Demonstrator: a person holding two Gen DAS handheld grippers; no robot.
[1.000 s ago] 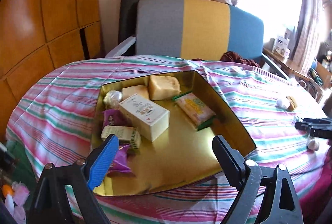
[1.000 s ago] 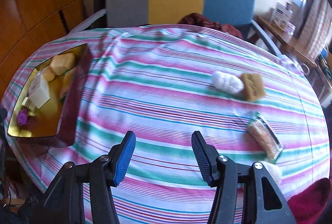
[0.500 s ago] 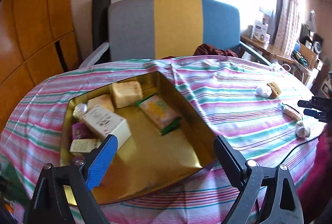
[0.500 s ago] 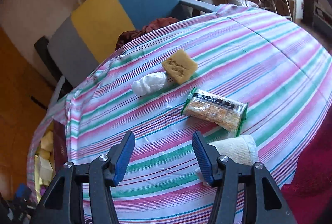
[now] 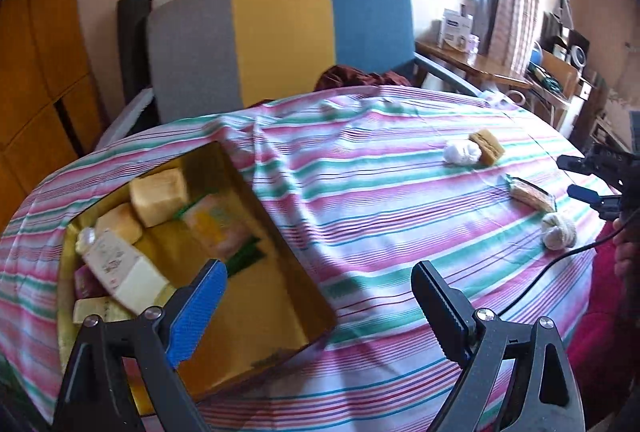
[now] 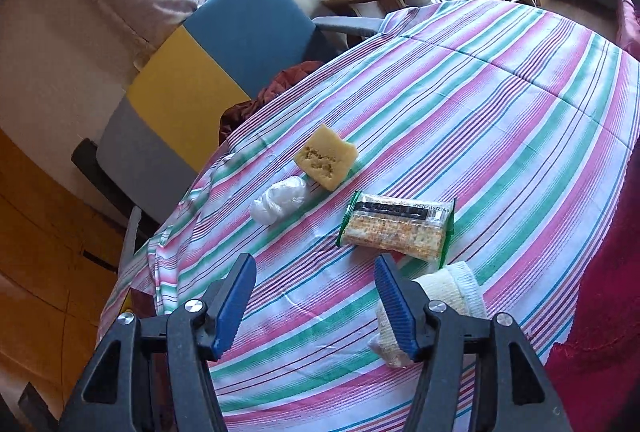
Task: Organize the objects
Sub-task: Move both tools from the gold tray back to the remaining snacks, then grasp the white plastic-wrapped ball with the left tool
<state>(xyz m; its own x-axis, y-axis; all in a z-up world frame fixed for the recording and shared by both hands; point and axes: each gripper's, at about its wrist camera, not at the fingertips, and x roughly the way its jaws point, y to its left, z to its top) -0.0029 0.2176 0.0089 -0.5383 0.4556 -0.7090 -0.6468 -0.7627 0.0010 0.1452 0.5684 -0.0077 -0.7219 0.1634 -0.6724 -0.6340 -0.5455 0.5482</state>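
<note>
Here, left claw (image 5: pixel 318 306) spread wide and empty above shiny gold rectangular metal tin (image 5: pixel 280 296) on striped cloth-covered counter (image 5: pixel 360 191). Right claw (image 6: pixel 314 302) likewise parted, empty, near crinkly green-edged cracker packet (image 6: pixel 396 228), porous yellow sponge block (image 6: pixel 326 161), white plastic wad (image 6: pixel 280 200); ribbed cream sock roll (image 6: pixel 452 292) half hidden behind right finger.

Glossy gold metal tin (image 5: pixel 280 256), striped cloth tablecloth (image 6: pixel 460 119), porous sponge (image 6: pixel 326 161)

Black grippers (image 6: pixel 312 282) w/ blue ribbed pads (image 6: pixel 236 302), silver screws; left's (image 5: pixel 320 292) right pad seemingly black.
</note>
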